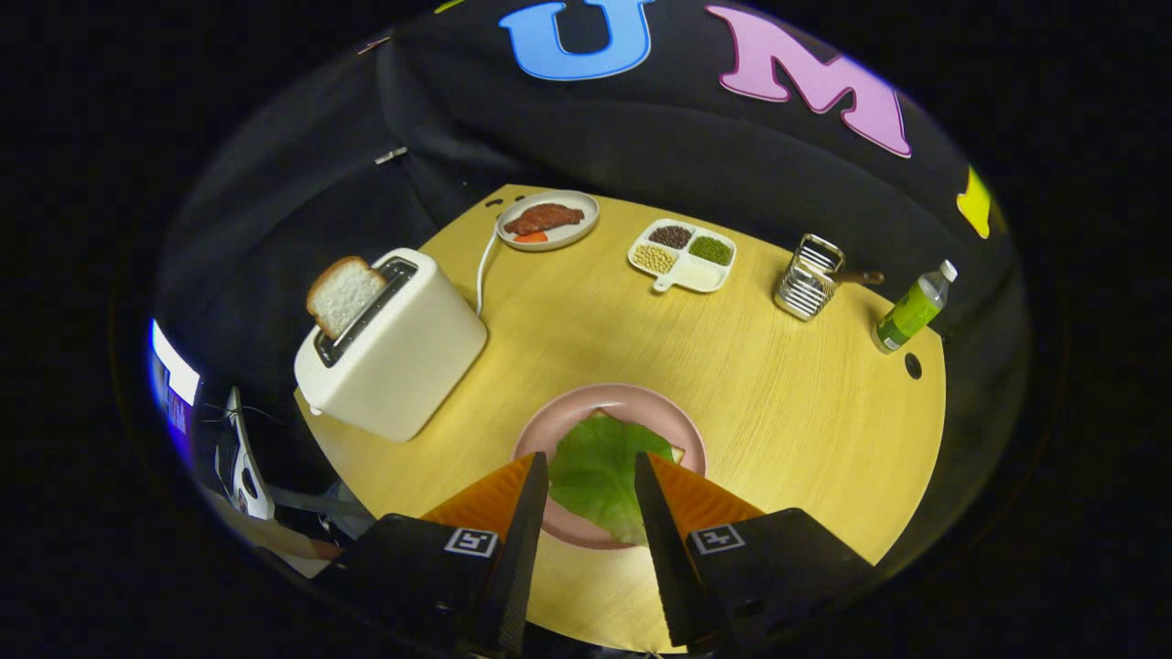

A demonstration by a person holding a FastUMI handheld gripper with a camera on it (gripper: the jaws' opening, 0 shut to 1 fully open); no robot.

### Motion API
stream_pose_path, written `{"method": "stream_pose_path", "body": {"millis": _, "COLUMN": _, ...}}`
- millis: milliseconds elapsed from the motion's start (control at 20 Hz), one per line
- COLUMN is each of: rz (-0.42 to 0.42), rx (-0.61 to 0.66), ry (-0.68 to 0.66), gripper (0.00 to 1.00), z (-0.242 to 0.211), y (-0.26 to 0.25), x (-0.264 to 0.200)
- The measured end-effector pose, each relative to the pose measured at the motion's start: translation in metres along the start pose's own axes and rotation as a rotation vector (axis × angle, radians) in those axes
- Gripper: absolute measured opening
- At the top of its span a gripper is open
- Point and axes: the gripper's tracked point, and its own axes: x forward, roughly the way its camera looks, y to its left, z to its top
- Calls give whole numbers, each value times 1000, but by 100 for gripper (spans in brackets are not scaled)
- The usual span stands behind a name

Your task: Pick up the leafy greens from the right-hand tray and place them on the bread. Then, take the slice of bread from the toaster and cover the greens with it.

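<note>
My gripper (591,480) open, holds nothing, over leaf (600,471). Toaster bread (343,295) next: light, soft, crumbly. I pinch top gently.

Covering nearly all of the bread (678,453) on the pink plate (612,401) between the jaws: leafy greens (600,471). Sinking into the toaster (392,343) slot beyond them: bread slice (343,295), lower half hidden.

Handheld tool (591,462), two wedge-shaped fingers (526,513) set apart, black blocky mounts, square black-and-white marker on each
</note>
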Motion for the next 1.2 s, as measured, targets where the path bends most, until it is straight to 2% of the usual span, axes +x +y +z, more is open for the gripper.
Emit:
{"method": "stream_pose_path", "body": {"millis": 350, "rz": 168, "rx": -38, "ry": -138, "gripper": 61, "z": 82, "y": 119, "x": -28}}
{"method": "stream_pose_path", "body": {"millis": 500, "rz": 222, "rx": -48, "ry": -160, "gripper": 62, "z": 109, "y": 172, "x": -21}}
{"method": "stream_pose_path", "body": {"millis": 700, "rz": 252, "rx": -25, "ry": -126, "gripper": 62, "z": 127, "y": 225, "x": 5}}
{"method": "stream_pose_path", "body": {"millis": 950, "rz": 203, "rx": 67, "ry": -21, "gripper": 62, "z": 132, "y": 255, "x": 54}}
{"method": "stream_pose_path", "body": {"millis": 1200, "rz": 56, "rx": 241, "ry": 97, "gripper": 62, "z": 129, "y": 249, "x": 103}}
